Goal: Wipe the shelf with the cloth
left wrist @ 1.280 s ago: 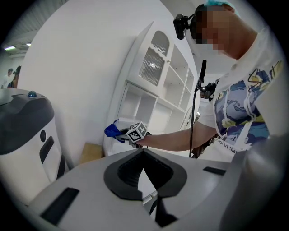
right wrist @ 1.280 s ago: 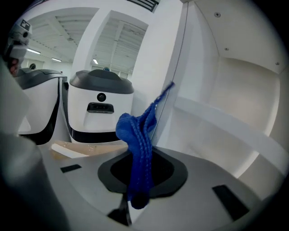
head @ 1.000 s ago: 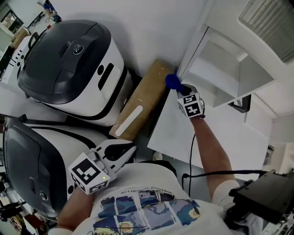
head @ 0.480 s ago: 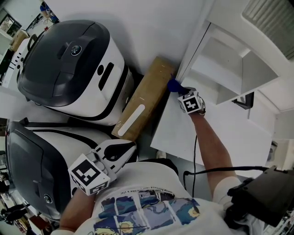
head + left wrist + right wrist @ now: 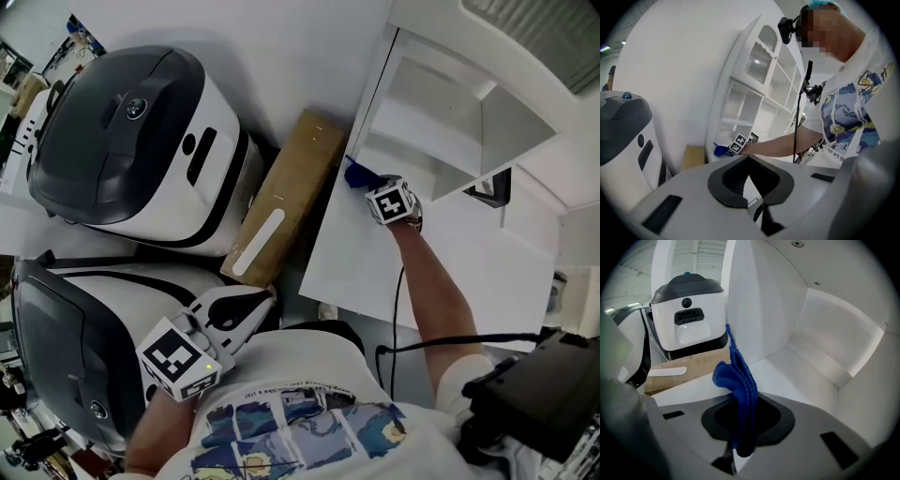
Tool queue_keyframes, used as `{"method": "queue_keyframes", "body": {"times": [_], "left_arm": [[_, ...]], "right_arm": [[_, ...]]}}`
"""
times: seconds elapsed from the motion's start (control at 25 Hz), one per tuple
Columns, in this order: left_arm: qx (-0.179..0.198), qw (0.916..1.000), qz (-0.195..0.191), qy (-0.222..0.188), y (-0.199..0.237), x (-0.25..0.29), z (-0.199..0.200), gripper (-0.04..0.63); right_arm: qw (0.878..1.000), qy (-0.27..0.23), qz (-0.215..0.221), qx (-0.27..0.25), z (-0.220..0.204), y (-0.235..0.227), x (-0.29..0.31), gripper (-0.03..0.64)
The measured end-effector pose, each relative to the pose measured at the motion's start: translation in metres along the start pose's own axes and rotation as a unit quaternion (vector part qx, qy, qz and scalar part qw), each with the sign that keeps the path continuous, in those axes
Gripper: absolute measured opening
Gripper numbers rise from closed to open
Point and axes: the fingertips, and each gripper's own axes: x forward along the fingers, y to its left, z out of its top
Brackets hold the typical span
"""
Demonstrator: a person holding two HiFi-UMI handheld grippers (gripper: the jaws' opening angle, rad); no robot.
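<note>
White shelf [image 5: 361, 258], cloth [image 5: 357, 173], cardboard box [image 5: 286, 199] beside

Two grippers: left gripper [image 5: 255, 309], right gripper [image 5: 371, 185]. One blue cloth [image 5: 354, 172], one white shelf unit [image 5: 441, 103], one cardboard box [image 5: 291, 187]. Two grey-topped machines: upper machine [image 5: 122, 141], lower machine [image 5: 66, 347].

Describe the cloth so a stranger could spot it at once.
Find the white shelf unit beside the brown cardboard box. At its ledge corner nearest that box, the right claw pinches the cloth: a small crumpled knit rag, the only bright blue thing among white surfaces.
</note>
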Motion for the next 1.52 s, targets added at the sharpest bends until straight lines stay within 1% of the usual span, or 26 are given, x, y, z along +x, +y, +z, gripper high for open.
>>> {"method": "queue_keyframes", "body": {"times": [0.28, 0.6, 1.2, 1.36, 1.52], "left_arm": [[0.013, 0.9998, -0.015, 0.004, -0.015, 0.017, 0.005, 0.003], [0.026, 0.9992, -0.030, 0.008, -0.033, 0.035, 0.010, 0.003], [0.046, 0.9975, -0.053, 0.010, -0.070, 0.069, 0.020, 0.003], [0.048, 0.9972, -0.057, 0.010, -0.079, 0.074, 0.020, 0.003], [0.051, 0.9968, -0.061, 0.006, -0.088, 0.079, 0.020, 0.003]], "right_arm": [[1.000, 0.008, -0.012, 0.011, -0.025, -0.023, -0.012, 0.069], [0.999, 0.016, -0.032, 0.029, -0.064, -0.054, -0.031, 0.069], [0.996, 0.035, -0.068, 0.044, -0.132, -0.110, -0.070, 0.069], [0.996, 0.032, -0.077, 0.042, -0.140, -0.124, -0.083, 0.069], [0.996, 0.023, -0.086, 0.030, -0.138, -0.133, -0.099, 0.069]]}}
